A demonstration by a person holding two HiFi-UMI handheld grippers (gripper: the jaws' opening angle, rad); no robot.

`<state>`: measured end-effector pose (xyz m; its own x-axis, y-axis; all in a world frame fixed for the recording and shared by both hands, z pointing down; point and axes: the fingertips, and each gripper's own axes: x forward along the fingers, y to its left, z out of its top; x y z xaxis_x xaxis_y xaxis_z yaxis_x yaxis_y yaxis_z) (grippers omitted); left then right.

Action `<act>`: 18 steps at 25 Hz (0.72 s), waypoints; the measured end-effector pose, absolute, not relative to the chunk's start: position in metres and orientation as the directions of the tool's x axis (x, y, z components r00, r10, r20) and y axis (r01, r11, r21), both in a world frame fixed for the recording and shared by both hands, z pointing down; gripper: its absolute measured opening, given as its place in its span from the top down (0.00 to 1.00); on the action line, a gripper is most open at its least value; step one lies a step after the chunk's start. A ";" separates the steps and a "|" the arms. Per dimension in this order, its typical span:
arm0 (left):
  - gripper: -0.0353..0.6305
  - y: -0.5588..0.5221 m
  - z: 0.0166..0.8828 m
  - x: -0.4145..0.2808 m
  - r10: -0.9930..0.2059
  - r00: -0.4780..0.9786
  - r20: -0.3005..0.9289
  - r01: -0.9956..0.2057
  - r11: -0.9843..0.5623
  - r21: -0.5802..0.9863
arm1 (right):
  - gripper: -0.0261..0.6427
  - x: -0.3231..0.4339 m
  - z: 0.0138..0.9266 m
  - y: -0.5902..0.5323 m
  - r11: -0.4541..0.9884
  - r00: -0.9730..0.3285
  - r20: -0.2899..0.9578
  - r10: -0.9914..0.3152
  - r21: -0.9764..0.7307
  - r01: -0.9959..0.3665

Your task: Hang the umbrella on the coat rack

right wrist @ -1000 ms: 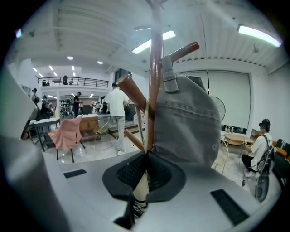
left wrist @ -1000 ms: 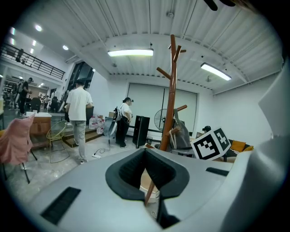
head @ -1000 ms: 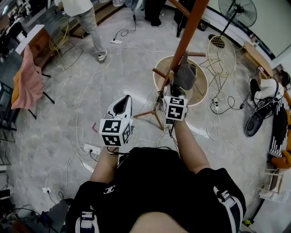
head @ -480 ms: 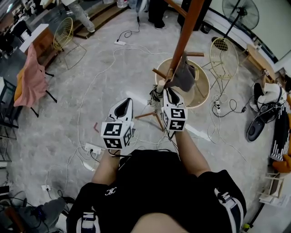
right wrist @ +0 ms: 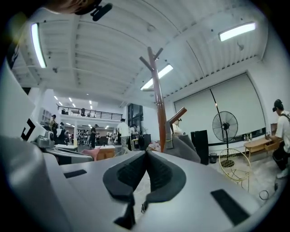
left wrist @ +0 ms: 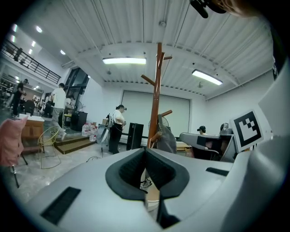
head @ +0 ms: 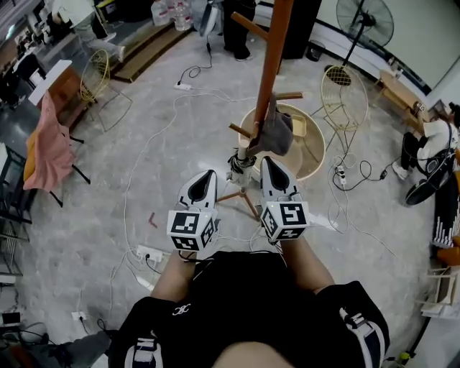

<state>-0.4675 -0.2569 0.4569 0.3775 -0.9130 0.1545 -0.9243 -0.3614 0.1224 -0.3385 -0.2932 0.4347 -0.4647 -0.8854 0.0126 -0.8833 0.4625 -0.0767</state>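
Grey fabric, folded up: the umbrella (head: 273,134) hangs against the brown wooden pole of the coat rack (head: 272,57), up at one of the lower pegs. Its loose folds droop down the right side of the pole. In the left gripper view the umbrella (left wrist: 166,137) dangles just beside the coat rack (left wrist: 157,86), and in the right gripper view the umbrella (right wrist: 182,146) slopes off the coat rack (right wrist: 159,102) under a slanting peg.

Both tools sit low and near the person's body, clear of the rack. The right gripper (head: 268,162) points up at the foot of the rack, its jaws pressed together with nothing between them. The left gripper (head: 205,177) floats alongside it, a little further left, and its jaws are also closed on nothing.

Behind the rack stands a round tan table (head: 315,154). A yellow wire chair (head: 345,97) and a standing fan (head: 365,20) are off to the right. White cables (head: 126,187) trail over the grey floor (head: 93,208), and a pink cloth (head: 46,140) drapes over a chair at far left.
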 end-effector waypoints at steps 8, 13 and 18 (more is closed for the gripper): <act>0.92 -0.255 0.463 -0.447 -0.898 0.407 0.169 -0.913 -0.395 0.104 | 0.94 -0.322 0.451 -0.287 0.433 -0.436 0.040 -0.899 -0.065 -0.899; 0.92 -0.254 0.457 -0.445 -0.897 0.409 0.167 -0.912 -0.398 0.096 | 0.94 -0.320 0.445 -0.285 0.439 -0.443 0.024 -0.896 -0.100 -0.893; 0.92 -0.250 0.456 -0.443 -0.898 0.405 0.169 -0.914 -0.395 0.093 | 0.94 -0.315 0.446 -0.284 0.427 -0.432 0.029 -0.902 -0.105 -0.898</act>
